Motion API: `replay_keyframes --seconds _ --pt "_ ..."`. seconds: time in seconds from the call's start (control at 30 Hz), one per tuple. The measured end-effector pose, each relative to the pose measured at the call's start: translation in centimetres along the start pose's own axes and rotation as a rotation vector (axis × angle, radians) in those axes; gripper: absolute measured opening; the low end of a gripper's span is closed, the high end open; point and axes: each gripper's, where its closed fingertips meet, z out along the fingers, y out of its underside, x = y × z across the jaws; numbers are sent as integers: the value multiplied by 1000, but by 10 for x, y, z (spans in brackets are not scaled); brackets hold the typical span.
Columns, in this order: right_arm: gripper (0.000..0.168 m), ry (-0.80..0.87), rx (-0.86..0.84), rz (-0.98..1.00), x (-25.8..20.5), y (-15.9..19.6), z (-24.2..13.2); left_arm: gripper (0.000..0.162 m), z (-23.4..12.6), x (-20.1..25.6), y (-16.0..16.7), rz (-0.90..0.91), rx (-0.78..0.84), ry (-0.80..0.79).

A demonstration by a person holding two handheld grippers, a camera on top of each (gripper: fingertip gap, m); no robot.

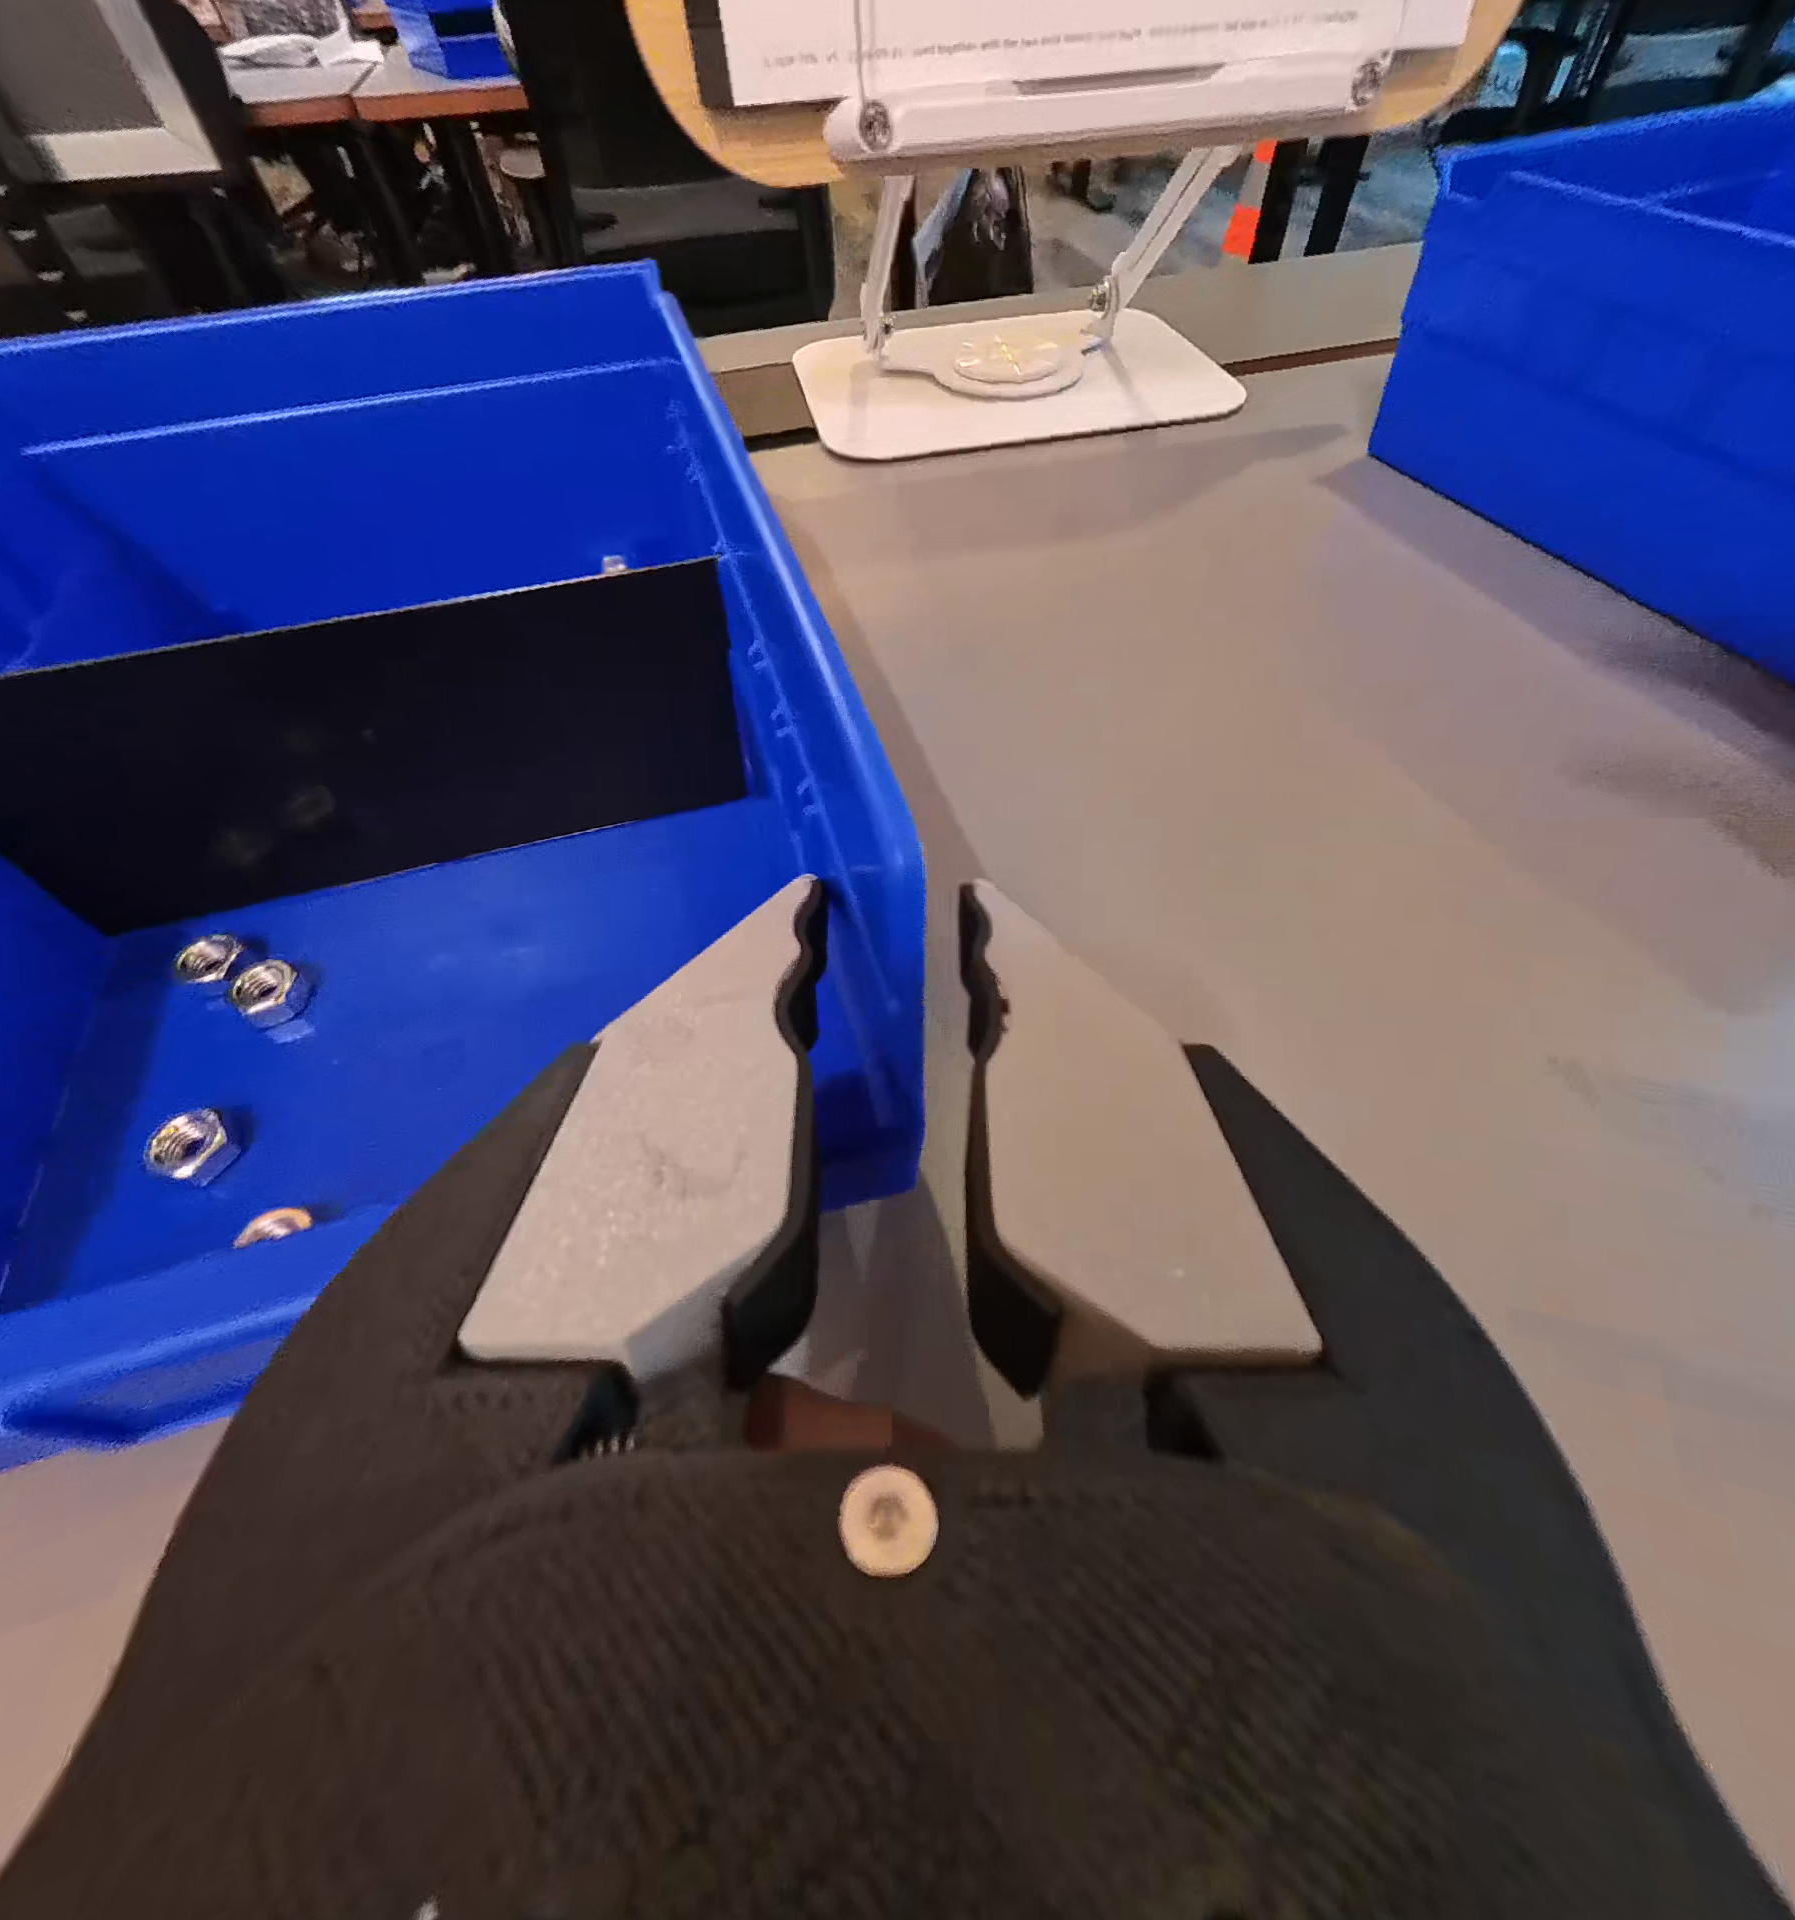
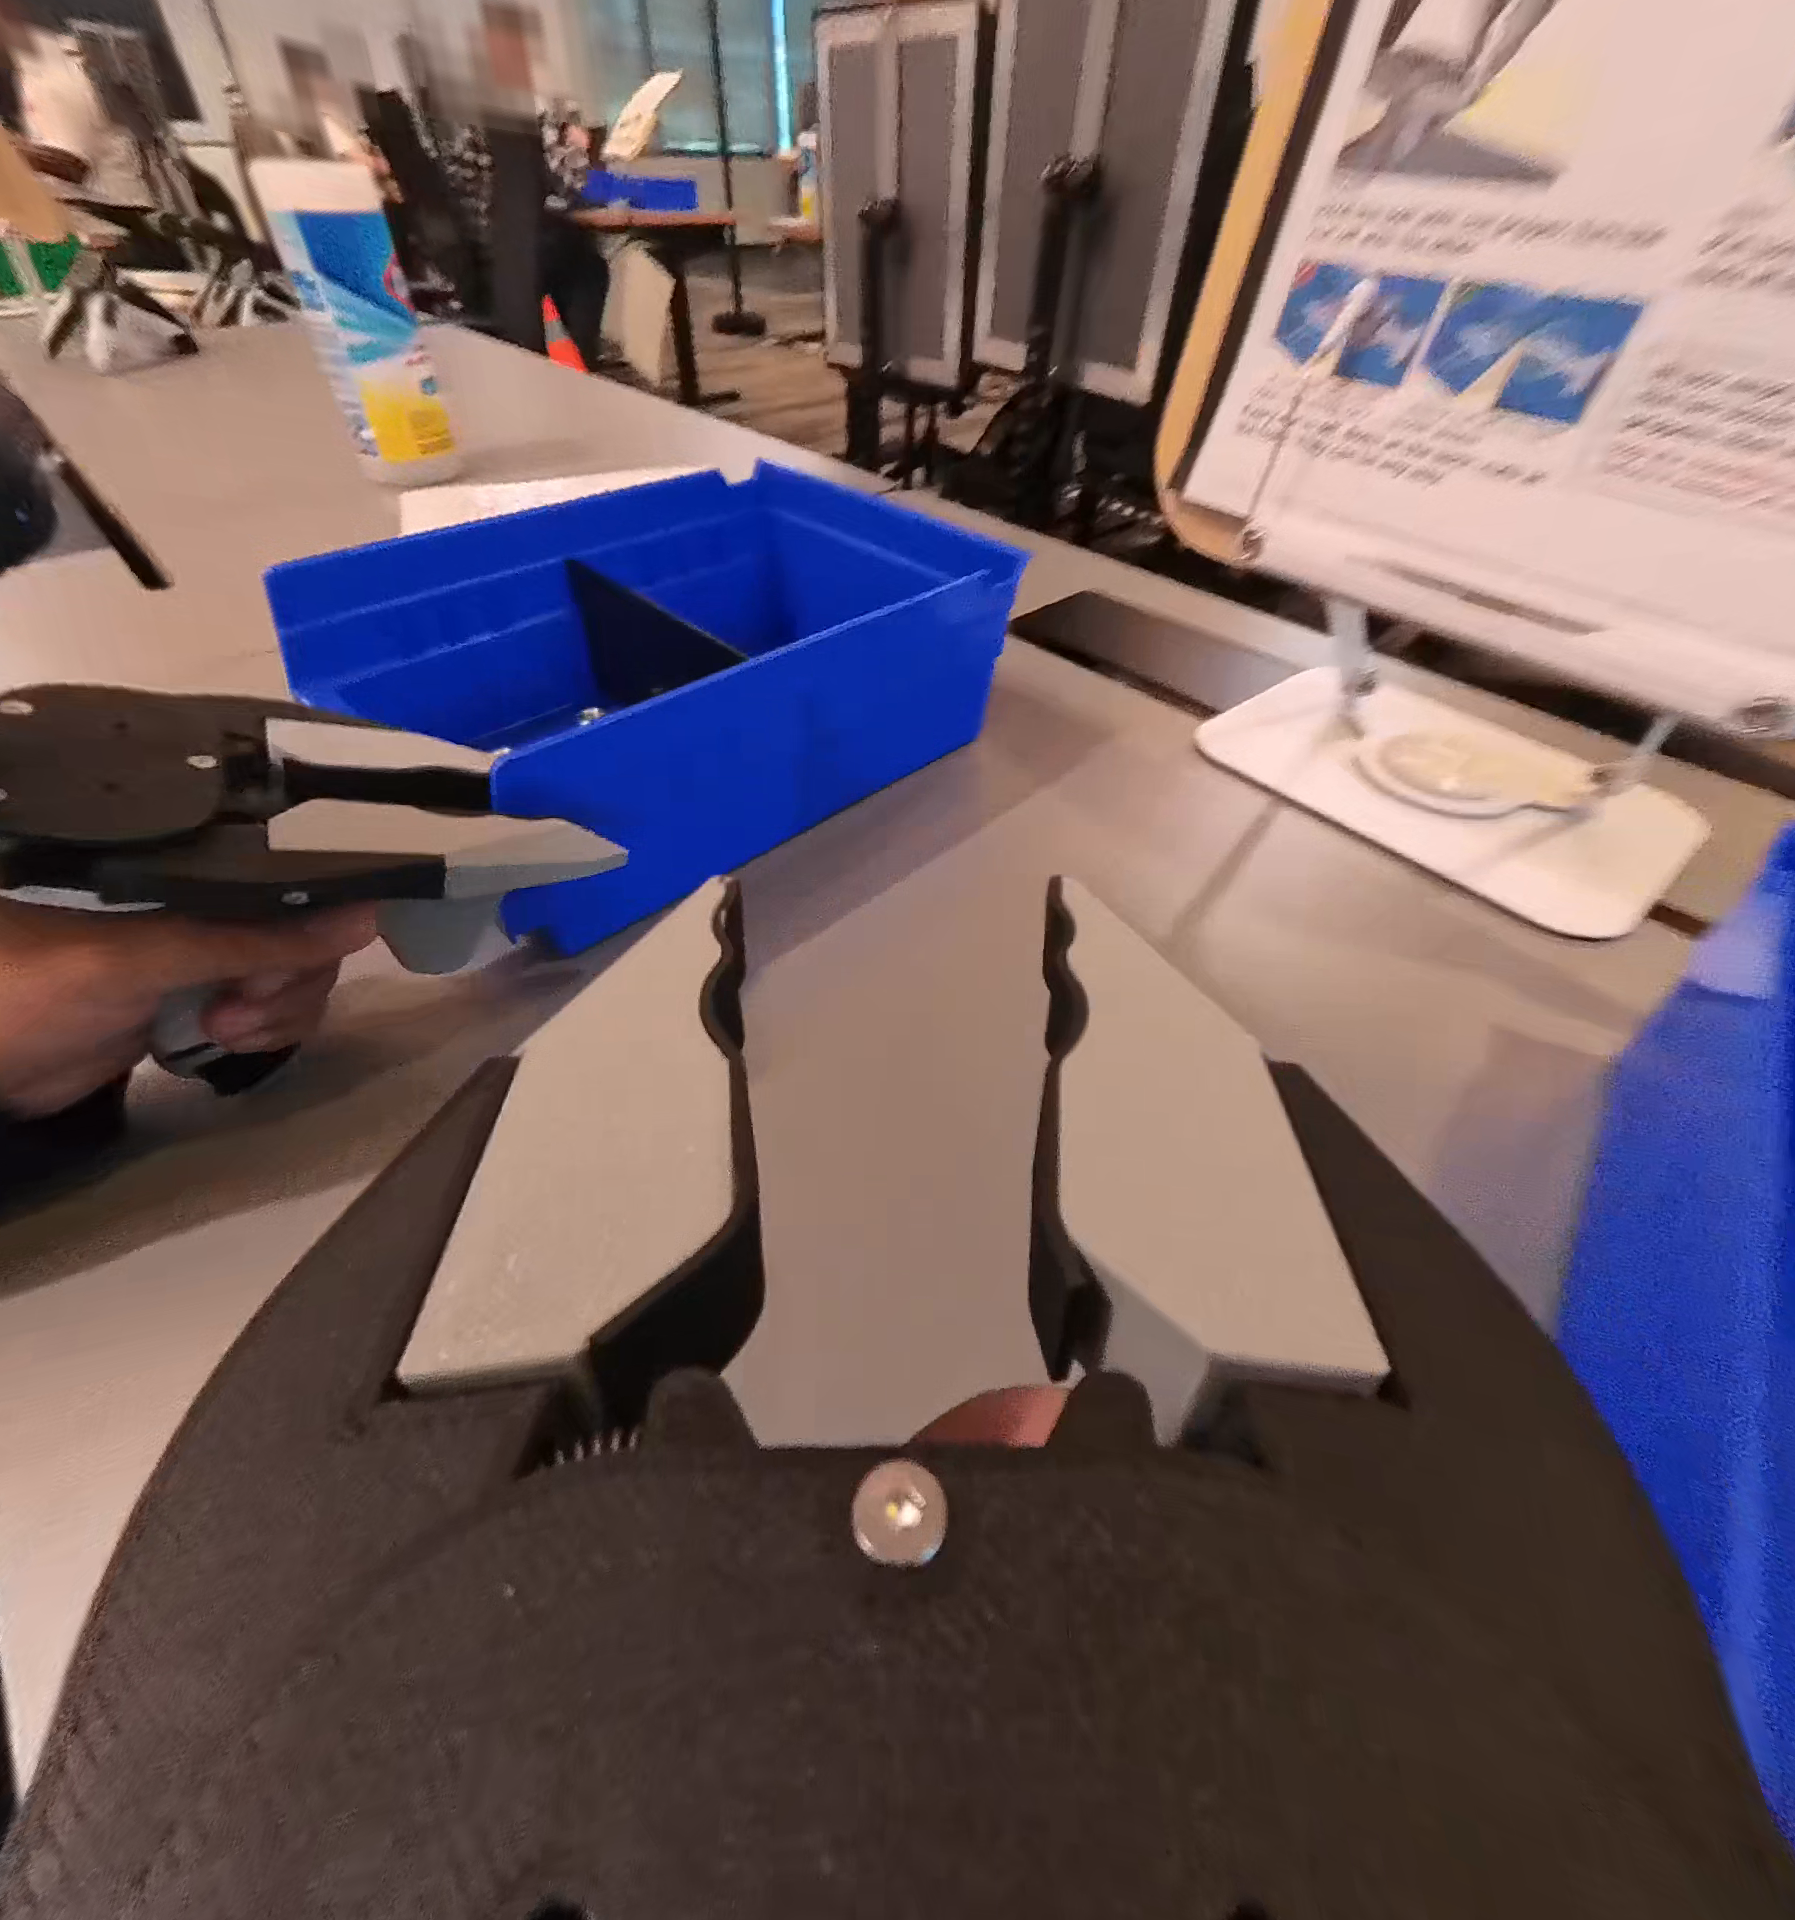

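Left wrist view puts your left tongs [image 1: 891, 940] right at the near corner of the blue plastic bin with a black divider [image 1: 799, 665], its two grey fingers parted by a narrow gap with nothing between them; the left finger hangs over the bin's right wall and the right finger over the bare grey tabletop [image 1: 1288, 831], so the wall lines up with the gap, though I cannot tell whether either finger touches it. Just left of the tongs, on the bin's near floor, lie the silver steel hex nuts [image 1: 238, 982], two touching and two more apart nearer you, loose and shiny, all in the compartment on your side of the divider. Beyond them the far compartment looks dark and I cannot tell what it holds. In the right wrist view your right tongs [image 2: 891, 935] hovers over open tabletop with its fingers spread wider and empty, well apart from the divided bin and near a second blue bin [image 2: 1724, 1195] at its right edge. Farther off stands a white stand holding an instruction sheet [image 2: 1444, 800], and a white wipes canister [image 2: 373, 343] sits behind the bin.
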Motion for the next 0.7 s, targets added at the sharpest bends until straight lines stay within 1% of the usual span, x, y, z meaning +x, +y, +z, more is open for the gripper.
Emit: replay_keyframes --seconds 0.07,0.17,0.27,0.3,0.33,0.4,0.5,0.6,0.7 --pt "56 -44 -39 7 -2 9 21 26 3 0 -10 -6 6 -5" --pt "62 -90 -105 -15 7 28 45 35 -6 3 -40 -18 82 36" --pt "62 -98 -88 -30 18 42 59 39 -18 -13 -65 19 165 -26" --pt "58 -91 -66 -24 21 47 61 40 -23 -21 -68 17 175 -44" --pt "53 -89 -51 -11 22 52 62 40 -28 -28 -66 5 176 -55" --pt "54 -133 -70 20 14 58 63 41 -39 -50 -55 -39 185 -97" --pt "53 -121 -50 -26 9 55 63 36 -55 -79 -35 -107 234 -166" --pt "55 -92 -99 -118 3 63 66 37 -58 -86 -16 -126 206 -151" --pt "54 -81 -120 -178 -5 69 68 38 -60 -85 -10 -115 235 -162"
